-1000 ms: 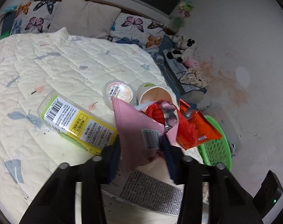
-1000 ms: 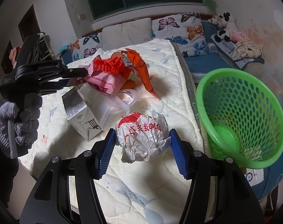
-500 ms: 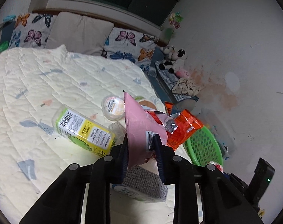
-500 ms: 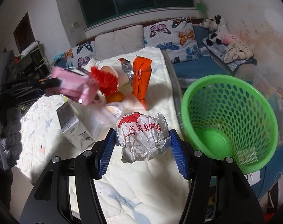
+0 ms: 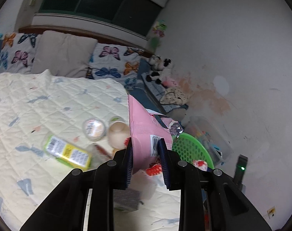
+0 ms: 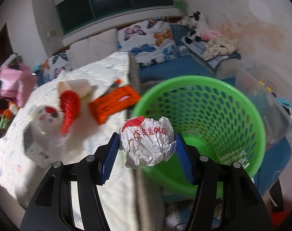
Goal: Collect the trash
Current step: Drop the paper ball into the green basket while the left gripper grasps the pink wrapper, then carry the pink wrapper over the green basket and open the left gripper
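Left wrist view
- Left gripper (image 5: 146,155): clamped on a pink wrapper (image 5: 144,127), which stands up between the blue pads and hides part of the scene ahead.
- Bed (image 5: 40,104): quilted cream cover, carrying litter that is not yet collected.
- Litter seen: a yellow-green labelled bottle (image 5: 68,152) lying on its side; a round lidded tub (image 5: 93,129); a paper cup (image 5: 118,132) just beside the tub.
- Green basket (image 5: 190,150): beyond the bed edge, to the right of the wrapper and lower than it.

Right wrist view
- Right gripper (image 6: 146,150): closed on a crumpled white paper ball (image 6: 146,140) with red print; both pads touch its sides.
- Green basket (image 6: 213,104): directly ahead and right of the ball; its mouth faces the camera. The ball sits at the near rim, not clearly over the opening.
- Bed litter: an orange packet (image 6: 112,104), a red mesh piece (image 6: 69,105) against a paper cup (image 6: 76,86), a clear lidded cup (image 6: 44,115).
- Pink wrapper (image 6: 13,82): visible at far left, held aloft; the left gripper itself is largely hidden there.

Assessment
- Step in hand: carrying two pieces to the basket, the ball nearest to delivery.
- Next move: judged to need the right gripper further over the opening before releasing; the wrapper has farther to travel.
- Risk: light paper may catch the rim and drop outside.
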Demonstrator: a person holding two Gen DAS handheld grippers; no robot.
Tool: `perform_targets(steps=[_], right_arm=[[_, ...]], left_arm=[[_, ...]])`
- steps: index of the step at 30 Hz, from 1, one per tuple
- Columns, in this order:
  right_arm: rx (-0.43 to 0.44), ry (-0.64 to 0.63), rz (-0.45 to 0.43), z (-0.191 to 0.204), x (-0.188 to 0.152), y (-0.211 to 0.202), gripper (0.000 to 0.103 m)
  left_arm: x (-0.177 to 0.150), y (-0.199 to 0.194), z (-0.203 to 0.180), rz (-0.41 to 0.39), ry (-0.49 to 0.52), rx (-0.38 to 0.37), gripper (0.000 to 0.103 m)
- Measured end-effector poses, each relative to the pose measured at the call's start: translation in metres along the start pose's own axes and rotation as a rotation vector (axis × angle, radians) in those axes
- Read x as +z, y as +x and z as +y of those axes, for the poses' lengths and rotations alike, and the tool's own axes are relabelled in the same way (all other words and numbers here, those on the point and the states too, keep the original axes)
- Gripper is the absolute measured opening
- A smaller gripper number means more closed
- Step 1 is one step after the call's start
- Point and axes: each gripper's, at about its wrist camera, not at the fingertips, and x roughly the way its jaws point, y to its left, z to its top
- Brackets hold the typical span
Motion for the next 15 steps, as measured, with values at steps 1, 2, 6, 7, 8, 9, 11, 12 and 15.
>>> perform_targets(steps=[1,2,6,7,8,9,11,12,15], right_arm=[[-0.010,0.007,0.002,-0.006,0.000,0.002,0.060],[-0.020,0.013,0.005,-0.011,0.000,0.004,0.061],[-0.050,0.041,0.017,-0.033,0.001,0.011,0.061],[-0.053,0.044,0.021,-0.036,0.001,0.012,0.062],[-0.056,0.048,0.021,-0.041,0.002,0.012,0.062],[-0.062,0.052,0.021,-0.044,0.002,0.012,0.064],[-0.065,0.062,0.019,-0.051,0.002,0.012,0.067],[-0.066,0.068,0.016,-0.054,0.003,0.010,0.067],[-0.070,0.082,0.012,-0.062,0.001,0.006,0.073]], left_arm=[[0.000,0.004,-0.004,0.007,0.006,-0.008,0.025],[0.001,0.010,-0.008,0.015,0.013,-0.015,0.025],[0.003,0.037,-0.029,0.057,0.041,-0.049,0.025],[0.004,0.042,-0.034,0.063,0.051,-0.053,0.025],[0.004,0.049,-0.040,0.072,0.064,-0.058,0.025],[0.004,0.056,-0.046,0.083,0.072,-0.065,0.025],[0.004,0.069,-0.056,0.102,0.085,-0.081,0.025],[0.003,0.076,-0.062,0.112,0.095,-0.084,0.025],[0.001,0.097,-0.075,0.148,0.108,-0.097,0.025]])
